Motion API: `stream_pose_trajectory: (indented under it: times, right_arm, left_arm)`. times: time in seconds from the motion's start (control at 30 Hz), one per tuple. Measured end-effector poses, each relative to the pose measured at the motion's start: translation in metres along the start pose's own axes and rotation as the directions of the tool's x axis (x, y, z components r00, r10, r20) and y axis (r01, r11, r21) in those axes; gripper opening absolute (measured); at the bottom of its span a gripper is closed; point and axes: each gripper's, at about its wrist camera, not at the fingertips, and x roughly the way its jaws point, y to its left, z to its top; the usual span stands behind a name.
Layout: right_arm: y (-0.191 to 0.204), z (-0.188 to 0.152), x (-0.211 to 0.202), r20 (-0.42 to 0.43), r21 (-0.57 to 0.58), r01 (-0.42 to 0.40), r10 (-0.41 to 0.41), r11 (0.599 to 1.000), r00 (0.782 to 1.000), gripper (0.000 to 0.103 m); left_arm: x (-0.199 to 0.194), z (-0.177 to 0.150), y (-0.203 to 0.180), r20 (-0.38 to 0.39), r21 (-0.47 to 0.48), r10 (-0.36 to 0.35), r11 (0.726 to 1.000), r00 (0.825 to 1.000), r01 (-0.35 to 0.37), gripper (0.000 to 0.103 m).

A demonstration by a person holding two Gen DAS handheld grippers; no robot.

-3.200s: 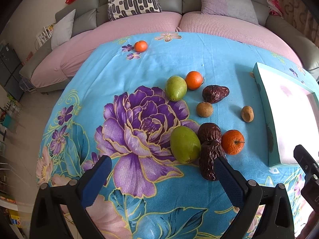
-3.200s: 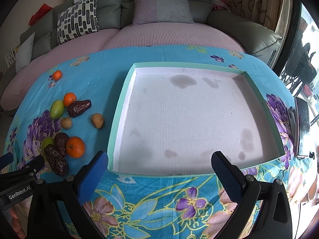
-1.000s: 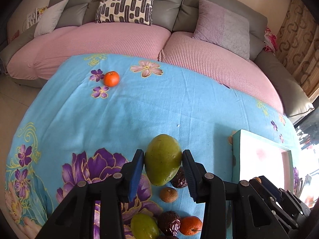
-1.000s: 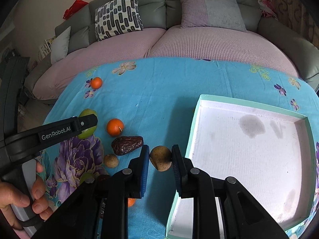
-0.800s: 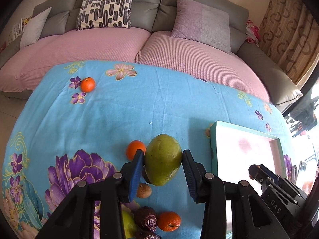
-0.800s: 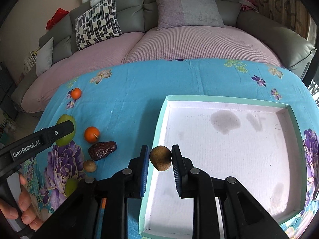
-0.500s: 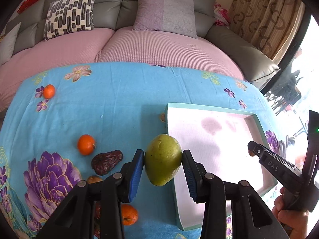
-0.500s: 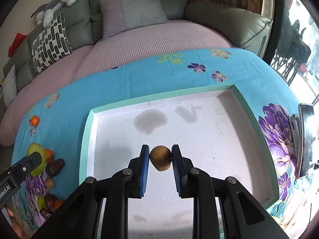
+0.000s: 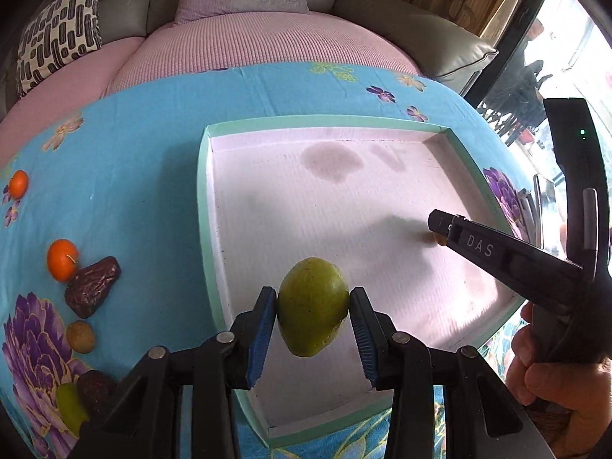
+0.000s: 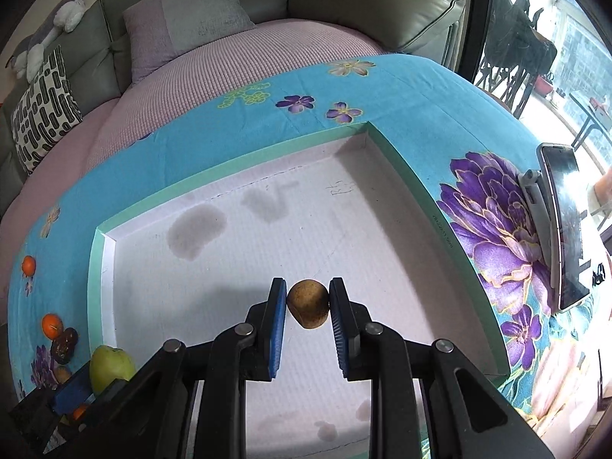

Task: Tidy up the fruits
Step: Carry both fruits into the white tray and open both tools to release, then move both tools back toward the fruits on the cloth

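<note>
— Left wrist view: what has your left claw (image 9: 311, 315) got?
— I pinch a green mango (image 9: 313, 310) between both pads, over the near left part of the white tray (image 9: 204, 206). My right claw (image 9: 440, 225) reaches in over the tray's right side, a hand (image 9: 554, 386) on its handle. On the blue flowered cloth (image 9: 145, 176) left of the tray lie two oranges (image 9: 62, 254), a date (image 9: 91, 285) and a small brown fruit (image 9: 80, 336).
— Right wrist view?
— My right claw (image 10: 308, 306) is clamped on a small brown fruit (image 10: 308, 303) above the middle of the tray (image 10: 95, 267). The green mango (image 10: 111, 367) shows at lower left, just at the tray's left rim.
</note>
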Motion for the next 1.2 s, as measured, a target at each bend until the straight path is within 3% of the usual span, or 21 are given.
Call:
stream_pose_trajectory:
  times: [0.53,0.57,0.67,0.77,0.93,1.0,1.2]
  right_arm:
    - [0.005,-0.004,0.010,-0.027,-0.012,0.027,-0.027,1.000,0.999,0.024]
    - [0.005,-0.003,0.010,-0.028,-0.011,0.026,-0.027,1.000,0.999,0.024]
    - [0.004,-0.004,0.013,-0.041,-0.004,0.023,-0.024,1.000,0.999,0.026]
    - [0.002,-0.005,0.016,-0.053,0.007,0.024,-0.023,1.000,0.998,0.037]
    - [0.000,-0.004,0.019,-0.060,0.009,0.028,-0.028,1.000,0.998,0.055]
    - [0.000,-0.004,0.019,-0.059,0.009,0.023,-0.023,1.000,0.998,0.061]
    - [0.000,-0.003,0.021,-0.054,0.007,0.010,-0.010,1.000,0.999,0.083]
  left_arm:
    - [0.003,0.001,0.005,-0.010,-0.033,0.010,0.999,1.000,-0.010,0.044]
    - [0.001,0.002,0.005,0.001,-0.033,0.008,0.999,1.000,-0.008,0.047]
    - [-0.010,0.004,0.006,0.041,-0.029,0.022,0.999,0.999,-0.021,0.069]
    - [-0.016,0.007,0.009,0.066,-0.039,0.033,0.999,0.997,-0.030,0.071]
    - [-0.027,0.011,0.023,0.124,-0.080,0.106,0.992,0.987,-0.096,0.091]
    - [-0.031,0.012,0.033,0.142,-0.113,0.163,0.983,0.976,-0.148,0.098]
    - [-0.035,0.011,0.079,0.146,-0.263,0.280,0.936,0.949,-0.235,0.103]
